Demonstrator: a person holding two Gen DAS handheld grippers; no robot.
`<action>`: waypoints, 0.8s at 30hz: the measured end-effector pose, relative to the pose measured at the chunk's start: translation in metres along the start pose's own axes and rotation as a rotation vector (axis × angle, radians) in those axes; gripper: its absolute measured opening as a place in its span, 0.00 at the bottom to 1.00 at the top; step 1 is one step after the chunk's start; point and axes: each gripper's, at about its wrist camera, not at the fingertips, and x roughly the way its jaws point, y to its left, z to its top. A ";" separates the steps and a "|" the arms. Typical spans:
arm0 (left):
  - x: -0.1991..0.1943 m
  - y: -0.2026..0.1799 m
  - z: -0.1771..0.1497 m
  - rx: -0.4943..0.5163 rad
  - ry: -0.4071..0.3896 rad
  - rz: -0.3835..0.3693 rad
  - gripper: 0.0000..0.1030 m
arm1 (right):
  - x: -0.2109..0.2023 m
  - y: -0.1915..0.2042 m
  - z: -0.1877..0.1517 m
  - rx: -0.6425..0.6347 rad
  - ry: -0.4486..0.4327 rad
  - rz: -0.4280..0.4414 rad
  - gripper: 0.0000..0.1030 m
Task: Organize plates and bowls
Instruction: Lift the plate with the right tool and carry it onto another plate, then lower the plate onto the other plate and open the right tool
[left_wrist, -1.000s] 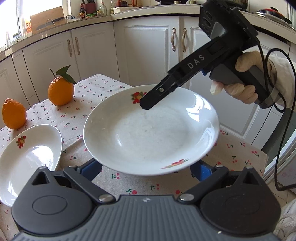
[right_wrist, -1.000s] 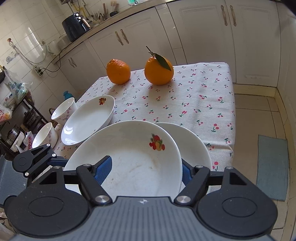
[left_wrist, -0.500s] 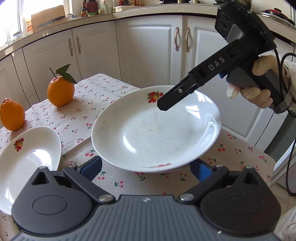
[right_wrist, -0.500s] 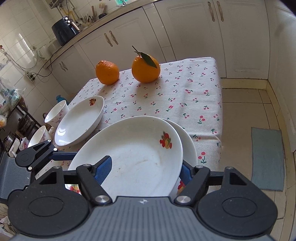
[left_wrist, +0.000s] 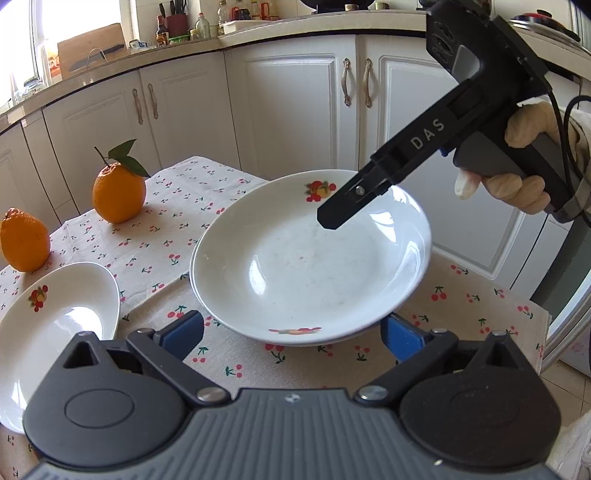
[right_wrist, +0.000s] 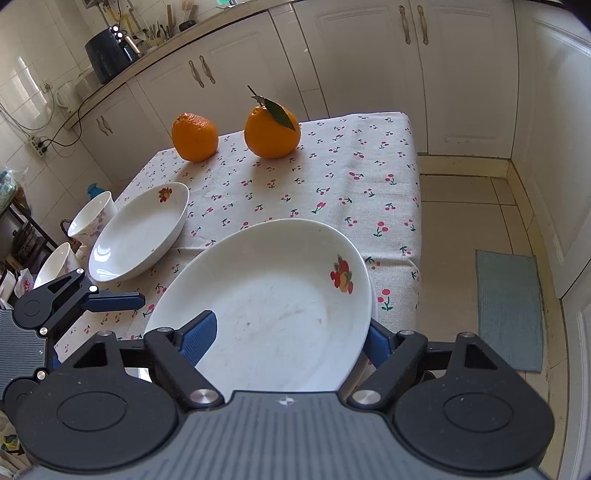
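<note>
A white plate with fruit prints lies stacked on a second white plate whose rim just shows beneath it, near the table's corner. It also shows in the right wrist view. My right gripper has its jaws set wide, one finger over the plate's inside and the other below the rim, not squeezing it. My left gripper is open and empty just in front of the stack. Another white plate lies to the left, also in the right wrist view.
Two oranges stand at the far side of the cherry-print tablecloth. Two white bowls stand beyond the left plate. The table edge and tiled floor lie to the right; cabinets stand behind.
The carried plate has moved right and down and now rests on the lower plate. My right gripper's jaws stand wider on the rim. My left gripper stayed open behind the stack.
</note>
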 end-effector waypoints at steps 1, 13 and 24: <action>-0.001 0.000 -0.001 -0.003 -0.003 0.002 0.99 | 0.001 0.002 0.000 -0.003 0.001 -0.006 0.86; -0.034 0.008 -0.013 -0.082 -0.062 0.041 0.98 | 0.004 0.024 -0.002 -0.059 0.042 -0.098 0.97; -0.062 0.018 -0.033 -0.133 -0.091 0.111 0.99 | -0.001 0.037 -0.015 -0.086 0.069 -0.194 1.00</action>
